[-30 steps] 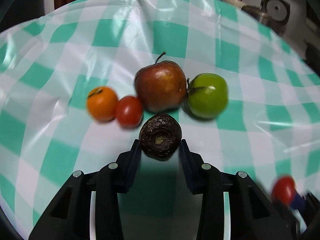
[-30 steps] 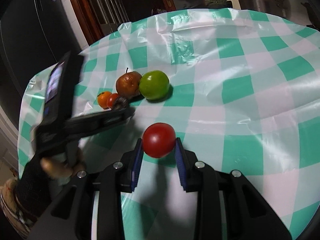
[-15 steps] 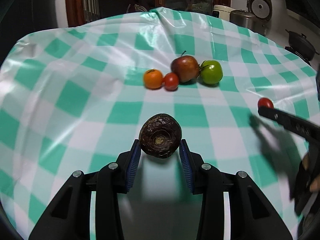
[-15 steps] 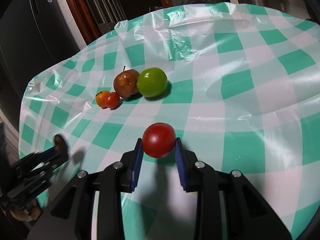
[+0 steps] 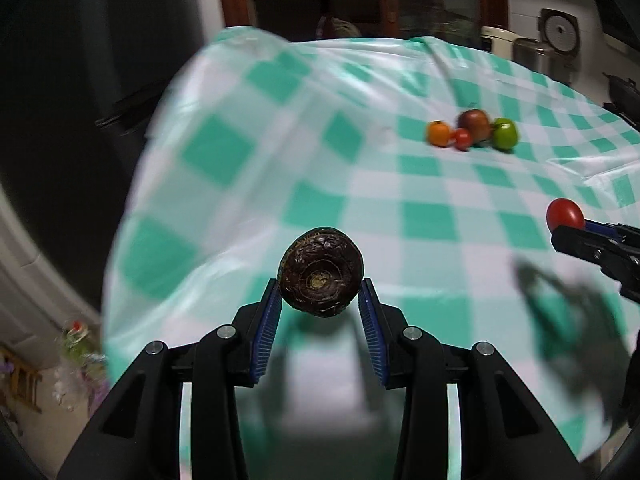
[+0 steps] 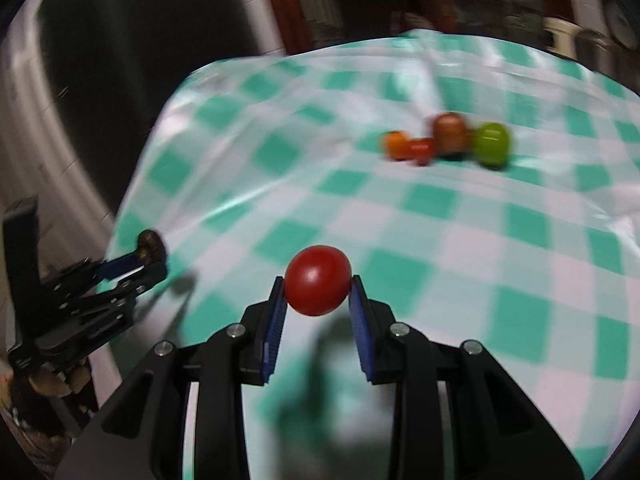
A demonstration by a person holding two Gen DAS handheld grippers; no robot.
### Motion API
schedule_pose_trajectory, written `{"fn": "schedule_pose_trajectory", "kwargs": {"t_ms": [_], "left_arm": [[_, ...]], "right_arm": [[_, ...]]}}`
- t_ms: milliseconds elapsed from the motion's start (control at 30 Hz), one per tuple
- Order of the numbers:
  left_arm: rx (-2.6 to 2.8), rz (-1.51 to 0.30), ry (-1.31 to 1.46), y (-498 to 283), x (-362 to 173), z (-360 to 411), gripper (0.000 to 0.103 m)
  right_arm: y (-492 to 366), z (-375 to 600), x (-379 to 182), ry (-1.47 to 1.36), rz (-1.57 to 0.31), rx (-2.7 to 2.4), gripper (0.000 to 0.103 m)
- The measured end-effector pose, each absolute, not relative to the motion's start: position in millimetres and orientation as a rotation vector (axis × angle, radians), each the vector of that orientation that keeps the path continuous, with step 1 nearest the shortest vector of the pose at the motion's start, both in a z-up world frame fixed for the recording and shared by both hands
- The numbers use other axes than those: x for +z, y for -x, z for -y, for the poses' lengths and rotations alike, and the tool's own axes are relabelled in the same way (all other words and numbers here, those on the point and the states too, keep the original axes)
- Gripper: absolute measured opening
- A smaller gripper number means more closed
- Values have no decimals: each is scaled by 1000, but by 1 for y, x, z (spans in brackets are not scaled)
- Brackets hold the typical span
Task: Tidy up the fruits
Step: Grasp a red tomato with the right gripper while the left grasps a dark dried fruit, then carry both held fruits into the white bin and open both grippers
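Gripping a dark, wrinkled fruit (image 5: 321, 276) at the centre of the left wrist view, the left gripper (image 5: 320, 312) has its blue pads clamped on both sides of it above the green-and-white checked tablecloth (image 5: 280, 184). The right gripper (image 6: 318, 312) is likewise clamped on a red tomato (image 6: 318, 286) at the centre of its own view. Toward the upper right of both views, a row of four fruits lies touching on the cloth: an orange one (image 5: 439, 133), a small red tomato (image 5: 463, 139), a brownish apple (image 5: 475, 125) and a green fruit (image 5: 504, 134).
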State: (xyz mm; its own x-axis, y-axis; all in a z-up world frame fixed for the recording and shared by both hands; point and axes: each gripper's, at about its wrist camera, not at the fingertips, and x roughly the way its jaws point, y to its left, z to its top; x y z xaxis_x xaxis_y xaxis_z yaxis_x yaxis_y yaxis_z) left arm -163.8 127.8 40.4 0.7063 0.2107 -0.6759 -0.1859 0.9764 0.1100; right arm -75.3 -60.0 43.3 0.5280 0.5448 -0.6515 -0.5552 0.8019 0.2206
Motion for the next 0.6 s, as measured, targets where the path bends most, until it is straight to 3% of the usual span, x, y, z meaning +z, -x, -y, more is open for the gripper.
{"fn": "schedule_pose_trajectory", "kwargs": {"t_ms": [600], "left_arm": [[532, -823, 72, 316, -3, -283, 38]], "right_arm": [[256, -159, 22, 444, -847, 1250, 32]]}}
